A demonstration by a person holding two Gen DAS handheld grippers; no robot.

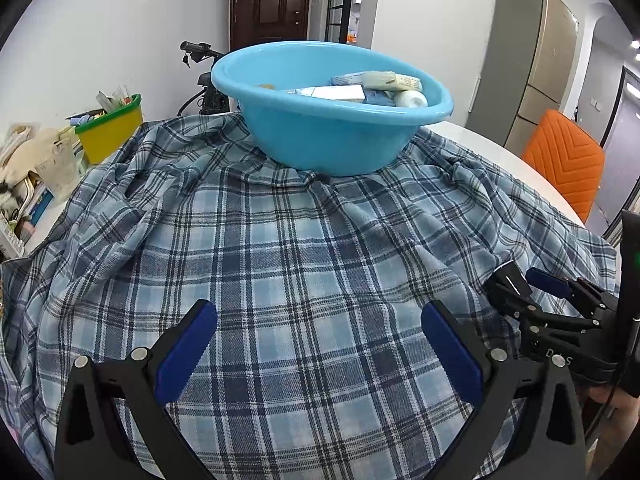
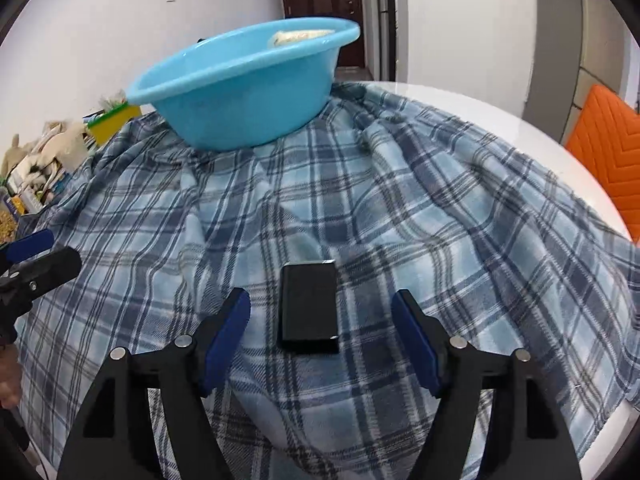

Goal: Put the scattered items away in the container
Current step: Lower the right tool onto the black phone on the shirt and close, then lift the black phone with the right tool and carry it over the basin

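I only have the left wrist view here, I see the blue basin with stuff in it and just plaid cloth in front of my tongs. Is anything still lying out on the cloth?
Observer: Yes. A black box lies flat on the plaid cloth, seen from the right wrist.
Operator: Where is it relative to the right tongs?
Observer: Right between the fingers of the right tongs, which stand open and clear of its sides.
Operator: And the blue basin from there?
Observer: The blue basin sits beyond the box, at the far end of the cloth.
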